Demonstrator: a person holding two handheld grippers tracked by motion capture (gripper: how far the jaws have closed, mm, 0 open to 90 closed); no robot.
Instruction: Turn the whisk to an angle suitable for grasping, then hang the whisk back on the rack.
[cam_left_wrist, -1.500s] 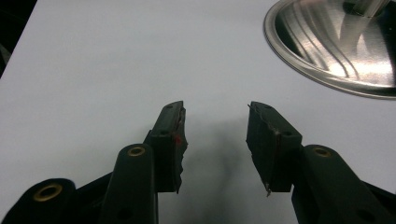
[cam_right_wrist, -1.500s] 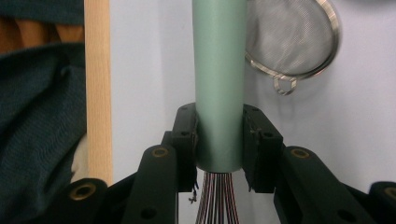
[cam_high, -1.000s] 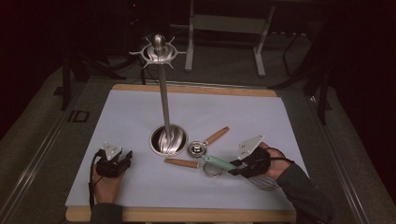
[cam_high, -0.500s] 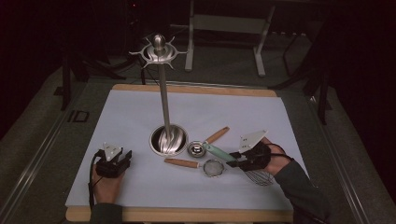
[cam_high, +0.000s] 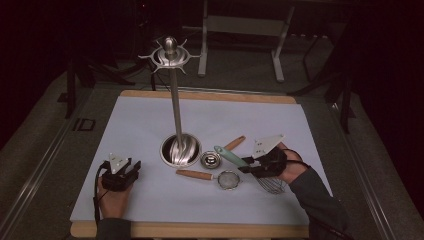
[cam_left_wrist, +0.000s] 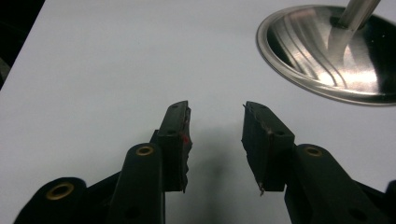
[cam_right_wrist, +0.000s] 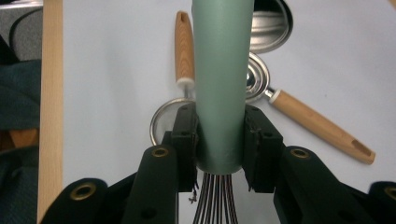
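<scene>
Right gripper (cam_high: 248, 168) has the whisk (cam_high: 250, 167) by its mint-green handle (cam_right_wrist: 222, 84), jaws clamped on the handle just above where the wires (cam_right_wrist: 215, 200) leave it. Handle end points toward the stand (cam_high: 176, 110), wire end trails back under the hand. Judgement: gripping low on the handle leaves the free end clear, probably so it can be hung on one of the hooks at the stand's top (cam_high: 170, 54). In the high view the whisk sits at the right of the white mat (cam_high: 150, 125), tilted, handle end raised off the counter (cam_high: 200, 231), wire cage low by the hand. Two wooden-handled tools lie just beside it: a small strainer (cam_high: 229, 179) near the front and a small metal cup scoop (cam_high: 212, 160) close to the stand's round base (cam_high: 180, 150); both flat, not held, likely waiting their turn. Left gripper (cam_high: 131, 168) rests on the mat at the front left, well apart from the tools. Its jaws have just been closing a little, yet stand apart with bare mat between them, holding nothing and touching nothing; the stand base shows at upper right in the left gripper view. Judgement: left hand parked, idle for now.
</scene>
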